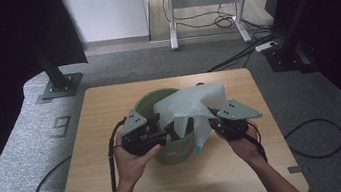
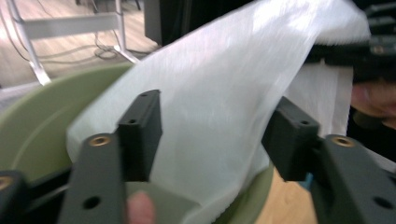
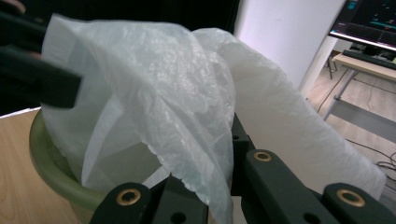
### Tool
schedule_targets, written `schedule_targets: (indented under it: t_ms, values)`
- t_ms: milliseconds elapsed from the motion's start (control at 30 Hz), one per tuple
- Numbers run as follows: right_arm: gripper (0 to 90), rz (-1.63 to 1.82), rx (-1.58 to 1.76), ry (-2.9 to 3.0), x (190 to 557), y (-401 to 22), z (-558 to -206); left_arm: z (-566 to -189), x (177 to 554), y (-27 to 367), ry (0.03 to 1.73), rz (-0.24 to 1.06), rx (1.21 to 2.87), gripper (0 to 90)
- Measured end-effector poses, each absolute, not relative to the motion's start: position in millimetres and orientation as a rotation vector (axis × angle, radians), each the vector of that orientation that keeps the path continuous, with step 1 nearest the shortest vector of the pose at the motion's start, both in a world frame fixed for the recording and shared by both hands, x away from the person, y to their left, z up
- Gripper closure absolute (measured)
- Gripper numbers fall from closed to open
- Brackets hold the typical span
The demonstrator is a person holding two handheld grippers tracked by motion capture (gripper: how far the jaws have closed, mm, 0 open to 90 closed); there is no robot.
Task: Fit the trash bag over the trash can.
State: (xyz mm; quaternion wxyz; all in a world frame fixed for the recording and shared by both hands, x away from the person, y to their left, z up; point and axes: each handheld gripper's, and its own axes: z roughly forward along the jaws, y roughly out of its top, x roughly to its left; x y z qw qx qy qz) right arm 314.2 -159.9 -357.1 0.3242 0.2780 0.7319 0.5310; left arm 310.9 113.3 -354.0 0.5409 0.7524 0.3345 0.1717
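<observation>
An olive green bin [image 1: 176, 153] stands mid-table, its rim [image 2: 37, 126] near in the left gripper view. A thin white plastic bag [image 1: 189, 103] drapes over the bin's mouth and hangs down its right side. My right gripper [image 1: 215, 122] is at the bin's right rim, shut on a fold of the bag [image 3: 154, 84], which rises over its jaws [image 3: 205, 186]. My left gripper [image 1: 169, 135] is at the bin's near-left rim. Its jaws stand apart [image 2: 215, 140] with the bag [image 2: 224, 84] hanging between them, and the pads [image 2: 140, 130] do not press it.
The wooden table [image 1: 120, 184] has free room left, right and in front of the bin. On the floor beyond are a white desk frame [image 1: 205, 0], loose cables [image 1: 228, 17] and a black stand base [image 1: 61, 86]. A monitor [image 3: 369, 18] is at the upper right in the right gripper view.
</observation>
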Motion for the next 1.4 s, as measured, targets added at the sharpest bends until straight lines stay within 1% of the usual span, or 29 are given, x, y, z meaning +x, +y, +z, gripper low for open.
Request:
schedule_targets:
  t_ms: [67, 100, 133, 167, 200, 233, 267, 300, 333, 367, 400, 433, 533, 600, 633, 733, 767, 800, 867, 900, 933, 967, 1000, 1033, 1067, 1167, 1300, 1367, 1400]
  values:
    - [85.0, 1.397, 0.722, 1.928, 314.5, -159.4, -359.1, -352.3, 312.4, 109.7, 0.787, 0.421, 1.791, 52.4]
    - [82.9, 1.401, 0.721, 1.93, 314.4, -159.2, -360.2, -352.4, 314.6, 107.1, 0.789, 0.439, 1.802, 58.9]
    - [82.9, 1.401, 0.721, 1.93, 314.4, -159.2, -360.2, -352.4, 314.6, 107.1, 0.789, 0.439, 1.802, 65.5]
    - [77.8, 1.406, 0.722, 1.93, 312.9, -159.3, -363.0, -353.6, 316.5, 107.3, 0.786, 0.437, 1.81, 69.6]
    - [77.8, 1.406, 0.722, 1.93, 312.9, -159.3, -363.0, -353.6, 316.5, 107.3, 0.786, 0.437, 1.81, 74.4]
    - [64.9, 1.411, 0.724, 1.92, 309.5, -160.2, -366.3, -354.5, 316.7, 108.3, 0.789, 0.447, 1.806, 77.5]
    - [64.9, 1.411, 0.724, 1.92, 309.5, -160.2, -366.3, -355.6, 316.4, 109.5, 0.798, 0.467, 1.8, 77.5]
    - [53.0, 1.413, 0.699, 1.891, 302.6, -160.9, -370.7, -357.9, 316.0, 112.8, 0.811, 0.484, 1.794, 82.8]
    - [53.0, 1.413, 0.699, 1.891, 302.6, -160.9, -370.7, -357.9, 316.0, 112.8, 0.811, 0.484, 1.794, 85.1]
    - [42.8, 1.402, 0.688, 1.873, 293.0, -159.0, -378.9, -359.0, 315.8, 114.4, 0.819, 0.494, 1.79, 87.0]
    - [42.8, 1.402, 0.688, 1.873, 293.0, -159.0, -378.9, -360.1, 315.7, 116.3, 0.824, 0.495, 1.785, 87.0]
    - [38.4, 1.398, 0.687, 1.879, 284.1, -156.5, -389.9, -361.6, 315.9, 119.6, 0.84, 0.479, 1.77, 89.1]
    - [36.5, 1.39, 0.695, 1.906, 276.3, -154.6, -407.8, -362.2, 315.8, 121.5, 0.848, 0.477, 1.774, 89.5]
    - [36.4, 1.389, 0.699, 1.917, 276.2, -154.5, -413.2, -361.7, 315.1, 123.2, 0.844, 0.477, 1.781, 89.5]
    - [36.3, 1.368, 0.719, 1.924, 278.1, -155.0, -422.0, -360.5, 314.2, 124.8, 0.843, 0.477, 1.783, 89.5]
    - [37.3, 1.365, 0.754, 1.923, 282.3, -157.3, -427.2, -359.1, 313.1, 126.4, 0.839, 0.476, 1.78, 89.5]
    - [43.6, 1.362, 0.77, 1.924, 286.0, -160.0, -430.2, -358.2, 312.1, 128.1, 0.838, 0.476, 1.781, 89.6]
    - [43.6, 1.362, 0.77, 1.924, 286.0, -160.0, -430.2, -358.2, 312.1, 128.1, 0.838, 0.476, 1.781, 89.5]
    - [58.1, 1.36, 0.806, 1.925, 289.4, -166.5, -431.8, -358.1, 310.3, 131.5, 0.834, 0.465, 1.782, 89.6]
    - [63.1, 1.363, 0.809, 1.925, 289.8, -169.5, -432.0, -358.2, 309.5, 133.2, 0.832, 0.46, 1.781, 89.6]
    - [63.1, 1.363, 0.809, 1.925, 289.8, -169.5, -432.0, -358.2, 309.5, 133.2, 0.832, 0.46, 1.781, 89.6]
    - [73.5, 1.364, 0.821, 1.919, 290.3, -175.1, -431.1, -358.4, 308.5, 134.8, 0.828, 0.454, 1.776, 89.6]
    - [73.5, 1.364, 0.821, 1.919, 290.3, -175.1, -431.1, -358.4, 307.2, 136.4, 0.825, 0.451, 1.771, 89.6]
    - [80.6, 1.372, 0.825, 1.905, 290.8, -180.4, -428.0, -358.6, 304.5, 139.7, 0.822, 0.45, 1.765, 89.6]
    - [80.6, 1.372, 0.825, 1.905, 290.8, -180.4, -428.0, -358.6, 304.5, 139.7, 0.822, 0.45, 1.765, 89.6]
    - [86.4, 1.382, 0.822, 1.871, 291.0, -187.4, -417.8, -359.9, 301.8, 146.7, 0.828, 0.447, 1.755, 89.6]
    - [87.4, 1.423, 0.788, 1.818, 290.2, -190.6, -394.6, -365.2, 303.2, 158.6, 0.856, 0.44, 1.767, 89.2]
    - [87.5, 1.434, 0.767, 1.812, 289.9, -186.9, -387.4, -367.4, 303.9, 161.6, 0.866, 0.447, 1.772, 87.1]
    - [87.5, 1.434, 0.767, 1.812, 289.9, -186.9, -387.4, -367.4, 303.9, 161.6, 0.866, 0.447, 1.772, 84.1]
